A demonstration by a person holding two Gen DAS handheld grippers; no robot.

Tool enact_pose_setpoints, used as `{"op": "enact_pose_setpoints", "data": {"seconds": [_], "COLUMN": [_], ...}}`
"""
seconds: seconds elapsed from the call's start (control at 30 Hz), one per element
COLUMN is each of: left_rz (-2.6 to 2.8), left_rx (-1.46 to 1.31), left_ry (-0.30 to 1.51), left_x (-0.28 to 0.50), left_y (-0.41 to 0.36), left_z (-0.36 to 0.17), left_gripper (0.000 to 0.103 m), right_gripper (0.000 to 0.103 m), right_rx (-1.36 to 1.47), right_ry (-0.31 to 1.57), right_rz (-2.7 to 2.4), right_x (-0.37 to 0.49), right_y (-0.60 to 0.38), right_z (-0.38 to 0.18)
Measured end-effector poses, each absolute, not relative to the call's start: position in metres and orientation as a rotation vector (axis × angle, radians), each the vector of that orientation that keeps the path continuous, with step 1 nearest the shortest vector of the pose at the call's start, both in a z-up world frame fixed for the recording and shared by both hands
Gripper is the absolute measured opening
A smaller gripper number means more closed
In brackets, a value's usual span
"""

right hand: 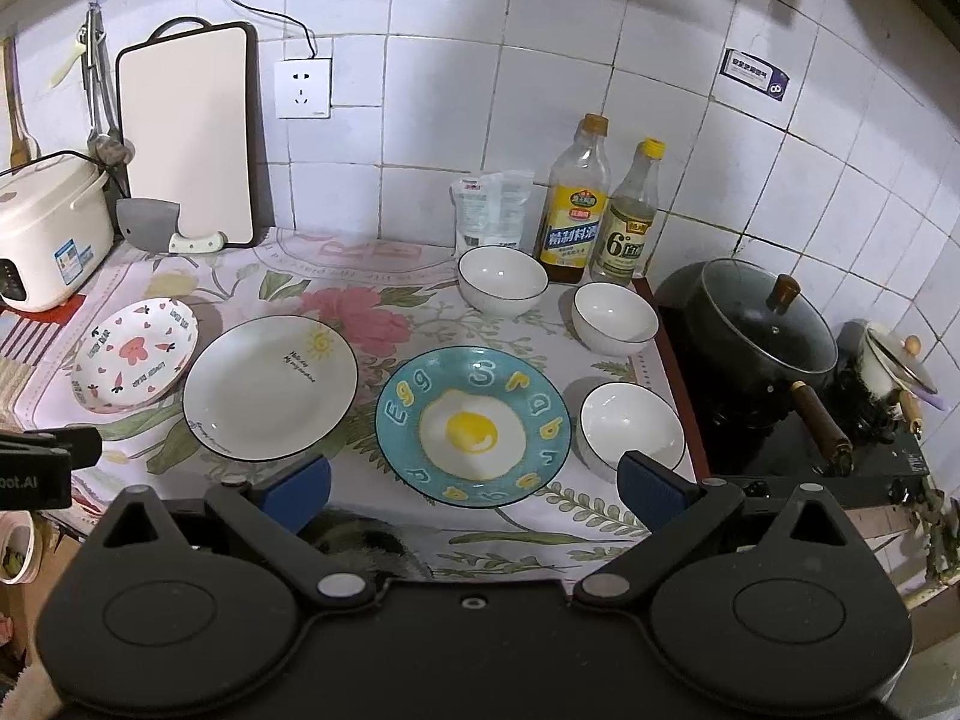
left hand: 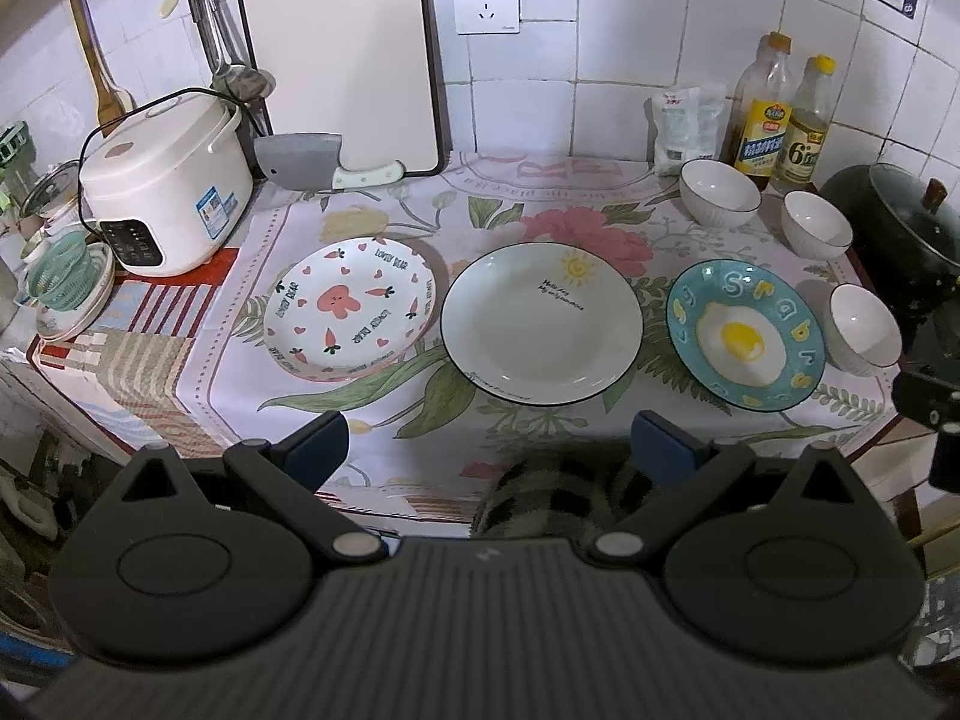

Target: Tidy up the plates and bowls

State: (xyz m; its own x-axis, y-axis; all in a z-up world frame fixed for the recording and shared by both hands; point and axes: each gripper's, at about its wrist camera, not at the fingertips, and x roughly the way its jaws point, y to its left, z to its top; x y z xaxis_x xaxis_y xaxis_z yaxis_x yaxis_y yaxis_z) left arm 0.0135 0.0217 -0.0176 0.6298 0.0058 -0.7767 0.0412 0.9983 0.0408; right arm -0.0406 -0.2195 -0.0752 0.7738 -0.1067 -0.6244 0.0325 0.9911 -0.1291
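Three plates and three bowls lie spread across a table [left hand: 384, 420] covered in a floral cloth, as two handheld grippers hang over its front edge. The left gripper [left hand: 489, 450] has its blue-padded fingers [left hand: 315, 447] spread wide and empty, above the cloth in front of the white plate [left hand: 542, 321]. The right gripper [right hand: 474, 480] is likewise spread wide and holds nothing, its fingers [right hand: 297, 489] flanking the near rim of the egg plate [right hand: 474, 425].

The plates sit in a row along the middle of the table: the carrot-print plate [left hand: 351, 307] toward the left edge, the white plate with a small sun at centre, the turquoise egg plate toward the right edge. The white plate's rim nearly meets its neighbours. The near bowl [right hand: 631, 427] stands just beside the egg plate at the right edge; the middle bowl [right hand: 615, 318] and the far bowl [right hand: 503, 279] stand behind it toward the back right corner, in front of two bottles [right hand: 573, 216].

A rice cooker [left hand: 165, 186] occupies the back left corner, with a cutting board [left hand: 342, 60] leaning on the tiled wall and a cleaver [left hand: 303, 161] at its foot
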Motion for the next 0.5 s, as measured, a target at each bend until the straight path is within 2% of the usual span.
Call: {"op": "enact_pose_setpoints", "data": {"seconds": [0.5], "left_rz": [-0.054], "left_rx": [0.048], "left_ry": [0.806], "left_x": [0.002], "left_y": [0.024], "left_z": [-0.020], "left_gripper": [0.102], "right_gripper": [0.103], "right_rx": [-0.051], "right_ry": [0.661], "right_rz": [-0.057], "right_x": [-0.045], "right_y": [-0.224], "right_z": [-0.082]}}
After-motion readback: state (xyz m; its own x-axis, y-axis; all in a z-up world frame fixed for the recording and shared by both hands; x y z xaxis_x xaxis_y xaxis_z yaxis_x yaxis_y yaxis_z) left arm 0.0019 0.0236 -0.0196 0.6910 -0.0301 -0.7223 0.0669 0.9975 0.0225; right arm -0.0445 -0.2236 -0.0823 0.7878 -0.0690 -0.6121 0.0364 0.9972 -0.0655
